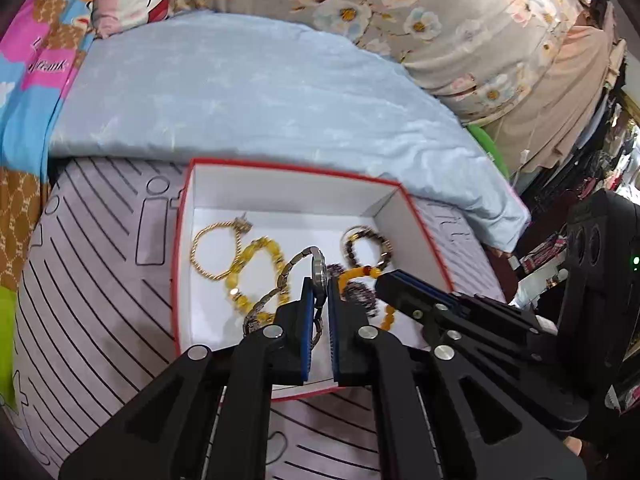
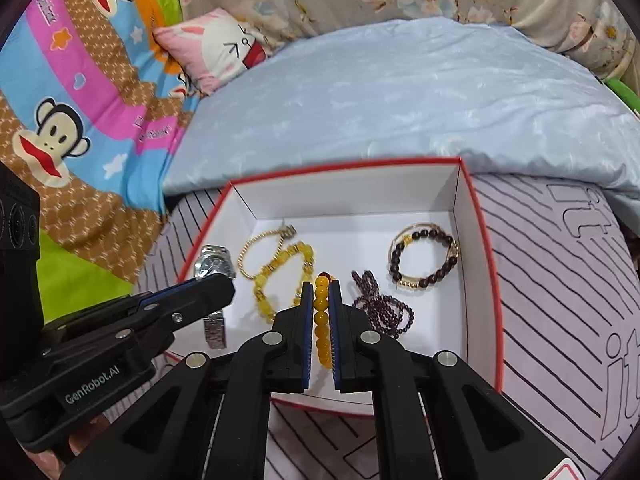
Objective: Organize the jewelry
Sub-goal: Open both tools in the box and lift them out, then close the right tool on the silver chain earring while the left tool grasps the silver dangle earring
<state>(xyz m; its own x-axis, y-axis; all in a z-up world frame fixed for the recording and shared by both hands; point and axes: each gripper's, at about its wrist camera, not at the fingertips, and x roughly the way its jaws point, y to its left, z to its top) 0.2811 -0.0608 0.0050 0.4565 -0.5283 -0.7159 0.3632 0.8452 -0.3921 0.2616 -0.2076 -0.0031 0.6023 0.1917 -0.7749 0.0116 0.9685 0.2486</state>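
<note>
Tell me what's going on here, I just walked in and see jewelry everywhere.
A person is sorting jewelry with two handheld grippers over a red-edged white box on a bed. The left gripper is shut on a silver watch; the right gripper is shut on an orange bead bracelet. Inside the box lie a gold bangle, a yellow bead bracelet, a dark purple bead strand and a dark bead bracelet.

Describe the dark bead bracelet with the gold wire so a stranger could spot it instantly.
Find the red-edged white box on the striped lilac cover. In the right wrist view, look in its far right corner, where the dark bead bracelet lies apart as an open ring. Unlike the tangled purple bead strand nearby, it has large brown beads doubled with gold.
</note>
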